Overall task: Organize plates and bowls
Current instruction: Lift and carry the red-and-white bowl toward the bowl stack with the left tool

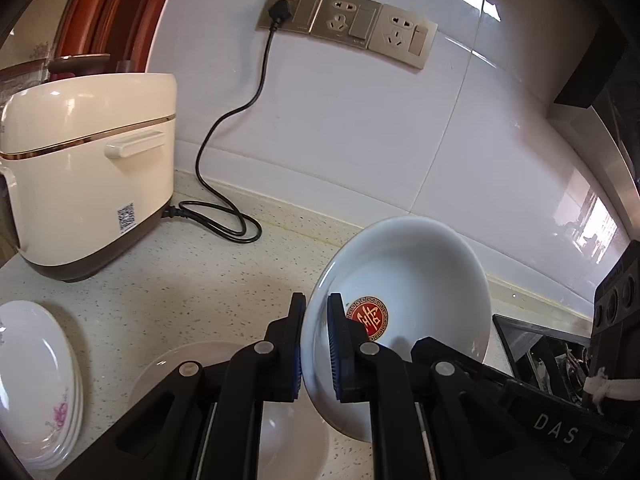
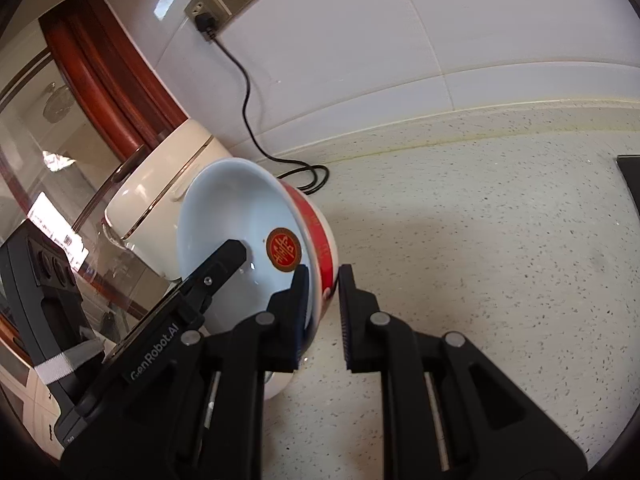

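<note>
One bowl (image 1: 416,276), white inside with a red and gold emblem at its bottom and a red band outside (image 2: 320,236), hangs tilted above the speckled counter (image 2: 480,264). My left gripper (image 1: 317,304) is shut on the bowl's left rim. My right gripper (image 2: 323,276) is shut on the opposite rim, one pad inside and one on the red band. Each view shows the other gripper's finger inside the bowl. A stack of white oval plates (image 1: 36,380) with pink flowers lies at the near left. A white plate (image 1: 160,364) sits under my left gripper.
A cream rice cooker (image 1: 88,168) stands at the back left, its black cord (image 1: 224,216) looping over the counter up to the wall sockets (image 1: 344,20). A black stove top (image 1: 532,344) lies to the right. White tiled wall behind.
</note>
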`<action>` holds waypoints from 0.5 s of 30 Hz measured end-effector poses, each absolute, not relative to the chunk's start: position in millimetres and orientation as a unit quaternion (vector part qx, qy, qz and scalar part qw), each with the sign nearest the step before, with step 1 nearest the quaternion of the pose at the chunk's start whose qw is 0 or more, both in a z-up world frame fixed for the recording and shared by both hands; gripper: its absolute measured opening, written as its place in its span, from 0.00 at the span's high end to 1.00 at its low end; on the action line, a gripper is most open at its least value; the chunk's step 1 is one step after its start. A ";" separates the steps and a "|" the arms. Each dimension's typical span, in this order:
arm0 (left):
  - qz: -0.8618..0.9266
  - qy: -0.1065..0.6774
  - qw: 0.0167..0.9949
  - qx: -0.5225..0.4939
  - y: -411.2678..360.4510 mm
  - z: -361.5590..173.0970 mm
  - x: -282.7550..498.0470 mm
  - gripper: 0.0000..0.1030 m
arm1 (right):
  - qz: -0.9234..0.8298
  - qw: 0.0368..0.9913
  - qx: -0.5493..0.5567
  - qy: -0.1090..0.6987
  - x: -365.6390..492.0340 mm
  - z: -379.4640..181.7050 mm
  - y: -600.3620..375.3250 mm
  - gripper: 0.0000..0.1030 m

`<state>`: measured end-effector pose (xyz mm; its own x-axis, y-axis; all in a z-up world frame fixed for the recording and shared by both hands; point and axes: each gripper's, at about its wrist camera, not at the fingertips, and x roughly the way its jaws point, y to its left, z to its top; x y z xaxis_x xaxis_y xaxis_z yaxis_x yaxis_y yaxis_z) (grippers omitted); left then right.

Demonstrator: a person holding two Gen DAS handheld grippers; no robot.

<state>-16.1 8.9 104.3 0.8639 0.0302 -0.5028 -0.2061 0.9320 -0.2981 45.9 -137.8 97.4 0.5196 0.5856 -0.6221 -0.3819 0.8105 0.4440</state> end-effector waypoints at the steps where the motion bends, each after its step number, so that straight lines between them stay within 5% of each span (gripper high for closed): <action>1: 0.063 0.253 0.949 -0.175 10.8 104.4 -17.8 0.90 | 0.284 0.862 0.124 0.401 44.6 97.7 -136.1 0.83; 15: 0.090 0.256 0.946 -0.175 34.9 103.0 -47.8 0.87 | 0.326 0.849 0.075 0.408 25.8 94.1 -102.0 0.81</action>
